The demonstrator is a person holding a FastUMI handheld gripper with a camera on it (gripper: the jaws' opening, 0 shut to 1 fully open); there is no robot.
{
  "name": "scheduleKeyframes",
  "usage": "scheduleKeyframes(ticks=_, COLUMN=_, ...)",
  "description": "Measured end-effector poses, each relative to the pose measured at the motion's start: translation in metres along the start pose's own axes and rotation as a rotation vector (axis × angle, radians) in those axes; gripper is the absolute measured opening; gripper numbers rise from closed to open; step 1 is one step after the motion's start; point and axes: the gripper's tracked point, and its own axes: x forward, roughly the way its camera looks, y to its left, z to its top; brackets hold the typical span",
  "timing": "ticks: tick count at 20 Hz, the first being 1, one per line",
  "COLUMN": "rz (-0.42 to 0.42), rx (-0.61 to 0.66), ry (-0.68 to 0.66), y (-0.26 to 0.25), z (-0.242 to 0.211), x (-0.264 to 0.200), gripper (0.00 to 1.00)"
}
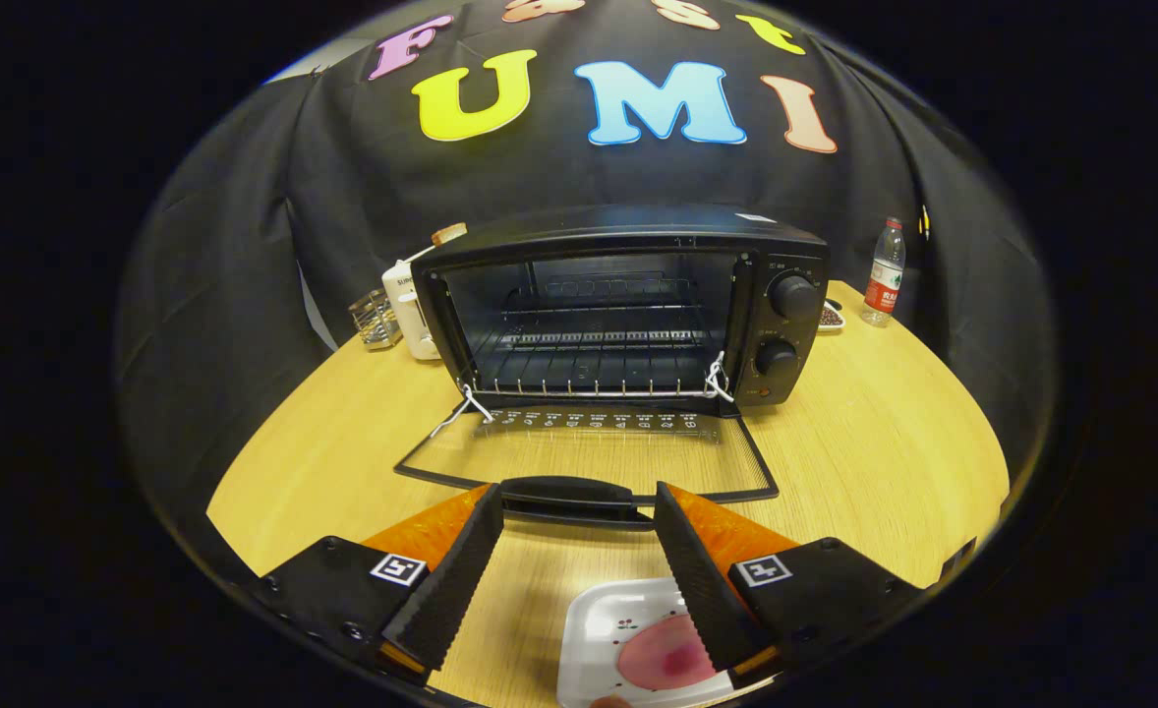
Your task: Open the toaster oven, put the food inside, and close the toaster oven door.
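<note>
While the tongs [576,536] stand wide open with nothing between their fingers, one toaster oven [628,310] sits on the round wooden worktop [874,423] well beyond them, in front of the black cloth wall. It is a black box with two round knobs [793,295] stacked on its right panel and a small orange light below them. Its one glass door [589,452] lies folded down flat toward the tongs, and the door's black handle [567,497] rests just ahead of the fingertips, spanning the gap between them. Inside the open cavity one wire rack [594,379] shows, with a heating rod behind it.

One white tray [594,629] lies on the worktop beneath the right finger, carrying a single pink, rounded piece of food [653,659] with a darker spot; the finger hides part of both.

Left of the oven stand one white appliance [407,310] and one small wire holder [375,320]. To its right stands one plastic bottle [884,273], upright, with a small dish [831,317] near it.
</note>
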Motion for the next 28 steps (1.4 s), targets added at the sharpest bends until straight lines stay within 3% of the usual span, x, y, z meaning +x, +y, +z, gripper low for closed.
scheduleKeyframes(ticks=8, rz=0.265, rx=0.003, ry=0.152, y=-0.001, z=0.012, x=-0.043, gripper=0.98)
scheduleKeyframes(ticks=12, rz=0.355, rx=0.008, ry=0.266, y=-0.012, z=0.002, x=-0.059, gripper=0.98)
scheduleKeyframes(ticks=20, rz=0.332, rx=0.013, ry=0.504, y=-0.074, z=-0.050, x=-0.065, gripper=0.98)
scheduleKeyframes(ticks=28, rz=0.282, rx=0.182, ry=0.685, y=-0.110, z=-0.090, x=-0.062, gripper=0.96)
